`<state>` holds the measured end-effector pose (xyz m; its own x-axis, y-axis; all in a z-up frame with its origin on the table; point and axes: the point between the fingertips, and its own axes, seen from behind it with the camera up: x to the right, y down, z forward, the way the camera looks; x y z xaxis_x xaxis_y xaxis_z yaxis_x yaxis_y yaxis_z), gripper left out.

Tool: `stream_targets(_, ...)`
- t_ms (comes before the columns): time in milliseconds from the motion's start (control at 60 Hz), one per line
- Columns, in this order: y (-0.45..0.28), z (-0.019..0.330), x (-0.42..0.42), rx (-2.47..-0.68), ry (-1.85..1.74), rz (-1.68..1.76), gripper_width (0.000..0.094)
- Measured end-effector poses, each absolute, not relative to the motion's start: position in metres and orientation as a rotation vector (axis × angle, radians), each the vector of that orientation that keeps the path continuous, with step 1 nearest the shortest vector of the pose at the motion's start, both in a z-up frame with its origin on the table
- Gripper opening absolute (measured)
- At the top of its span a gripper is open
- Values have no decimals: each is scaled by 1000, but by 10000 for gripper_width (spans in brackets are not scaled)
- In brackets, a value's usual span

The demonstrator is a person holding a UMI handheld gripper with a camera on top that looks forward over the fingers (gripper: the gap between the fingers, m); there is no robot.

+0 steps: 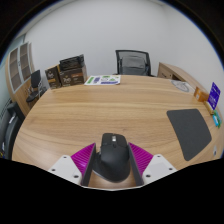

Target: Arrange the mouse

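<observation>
the wooden counter point(110, 110) carries a dark mouse pad point(188, 132) by its right edge, and boxes point(68, 72) sit toward the far left corner beside an office chair point(134, 62) behind the far edge. at the near edge, the claw point(112, 160) is clamped on the black mouse point(112, 158), both pink pads pressing its sides. the mouse looks grasped but well apart from the pad; carrying it over and setting it down seems left.

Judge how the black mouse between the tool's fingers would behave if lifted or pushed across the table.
The mouse looks like rigid moulded plastic, so probably stiff and light. Its rounded, smooth sides could slip against the tool unless squeezed squarely. On the smooth wooden table, it would likely slide rather than tip.
</observation>
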<state>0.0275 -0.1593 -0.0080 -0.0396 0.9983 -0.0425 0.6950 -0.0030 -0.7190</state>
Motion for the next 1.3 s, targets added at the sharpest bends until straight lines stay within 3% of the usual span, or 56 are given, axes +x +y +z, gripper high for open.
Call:
stream_targets(50, -156, -8, 26, -1740, -1776, 797, 516)
stream_targets(250, -159, -9, 25, -1713, -1797, 818, 506)
stream_targets(517, -158, -6, 28, -1763, -1778, 818, 291)
stream_targets(717, -156, 10, 36, -1804, -1776, 848, 289)
stream_targets(867, -125, 58, 28, -1759, -1723, 876, 289)
stream_targets(1100, -9, 123, -5, -1691, -1584, 808, 290)
stream_targets(1300, 99, 120, -23, -1710, -1493, 712, 289)
